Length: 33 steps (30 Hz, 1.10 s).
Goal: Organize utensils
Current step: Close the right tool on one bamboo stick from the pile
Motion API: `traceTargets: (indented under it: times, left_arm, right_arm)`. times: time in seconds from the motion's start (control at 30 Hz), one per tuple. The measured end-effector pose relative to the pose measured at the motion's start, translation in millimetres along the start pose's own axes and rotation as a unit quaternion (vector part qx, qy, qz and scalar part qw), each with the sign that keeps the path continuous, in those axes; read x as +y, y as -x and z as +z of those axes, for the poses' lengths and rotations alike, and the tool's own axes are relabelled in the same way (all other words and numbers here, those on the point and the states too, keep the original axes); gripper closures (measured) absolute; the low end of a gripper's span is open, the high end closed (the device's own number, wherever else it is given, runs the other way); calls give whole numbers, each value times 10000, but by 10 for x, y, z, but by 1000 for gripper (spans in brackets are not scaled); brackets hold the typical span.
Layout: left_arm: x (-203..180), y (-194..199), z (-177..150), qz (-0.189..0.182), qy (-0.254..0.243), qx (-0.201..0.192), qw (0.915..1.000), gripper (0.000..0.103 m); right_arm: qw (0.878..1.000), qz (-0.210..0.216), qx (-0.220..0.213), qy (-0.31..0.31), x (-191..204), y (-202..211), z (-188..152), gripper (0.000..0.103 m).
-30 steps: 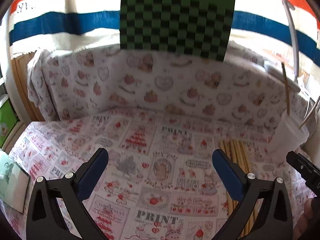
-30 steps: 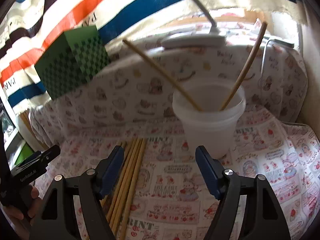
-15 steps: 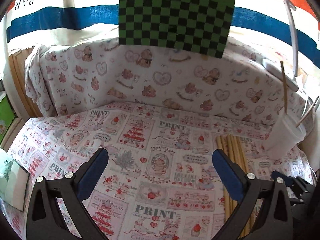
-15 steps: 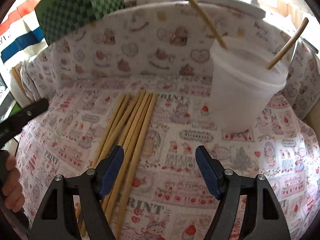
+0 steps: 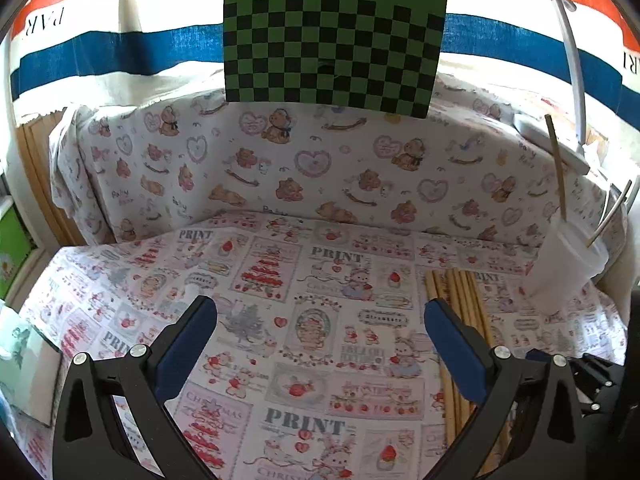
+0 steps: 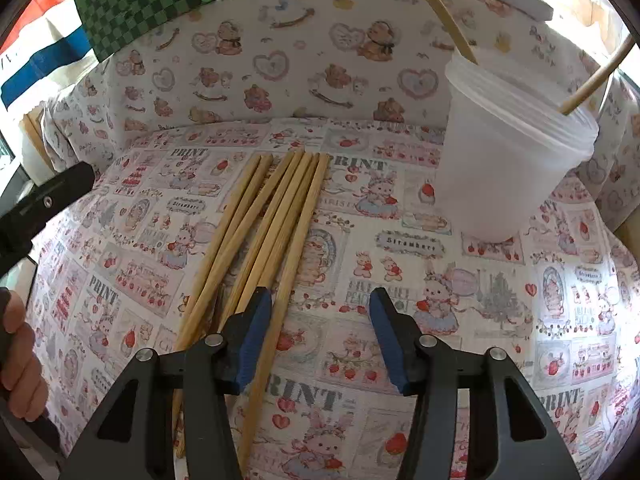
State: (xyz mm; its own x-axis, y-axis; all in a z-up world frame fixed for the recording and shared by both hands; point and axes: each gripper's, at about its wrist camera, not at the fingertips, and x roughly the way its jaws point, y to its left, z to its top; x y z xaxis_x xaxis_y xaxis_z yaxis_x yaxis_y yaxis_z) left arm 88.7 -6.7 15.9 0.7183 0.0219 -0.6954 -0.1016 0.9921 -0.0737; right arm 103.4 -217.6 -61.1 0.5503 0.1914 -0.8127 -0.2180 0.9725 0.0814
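Mostly pale wooden chopsticks (image 6: pixel 276 220), loosely fanned.

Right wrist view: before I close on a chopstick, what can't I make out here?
- Loose chopsticks: near ends hidden under the right hand-held gripper, whose jaws have just been closing; the rightmost stick lies between them, contact unclear.
- Cup: frosted wall hides the lower ends of its two chopsticks; upper ends cut off by the frame.
- Left wrist view: the left hand-held gripper, open, covers the pile's near part.
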Motion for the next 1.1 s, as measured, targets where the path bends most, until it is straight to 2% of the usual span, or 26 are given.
traceTargets:
  times: [0.1,0.17,0.23,0.3,0.37,0.5,0.57,0.63,0.83,1.0,1.1]
  left_arm:
    - [-7,-12,-1,9,-16,19,10000,0]
    - [-23,-33,-9,12,-49,73,10000,0]
    - [-51,-54,-23,-12,-99,141,9999,0]
    - [-90,-81,-42,-24,-190,205,9996,0]
    - [-158,-115,-72,-52,-357,281,9990,0]
    - [-365,-173,-170,-274,-876,512,9945,0]
    - [-465,-192,-226,-517,-1051,682,9908,6]
    - [-532,-200,-270,-692,-1092,824,9882,23]
    - [-692,-228,-387,-1198,-1183,1181,9786,54]
    - [-805,-185,-456,-1313,-1358,1231,9743,70]
    - [-816,-180,-453,-1577,-1250,1383,9697,72]
  right_arm:
    - [10000,-48,41,75,29,-7,-4,52]
    - [9998,-108,26,142,55,-5,-16,66]
    - [9994,-261,1,237,81,-2,-29,74]
    - [9995,-197,-12,236,80,4,-28,79]
    - [9996,-231,-24,170,45,6,-21,92]
    - [9998,-108,31,-177,-112,-4,21,95]
    - [9995,-116,62,-302,-184,6,33,95]
    - [9985,-119,37,-527,-277,26,51,95]
    - [9949,-123,73,-1002,-533,23,106,95]
    - [9938,-162,125,-1096,-624,31,116,95]
    - [9939,-211,136,-1078,-638,28,115,95]
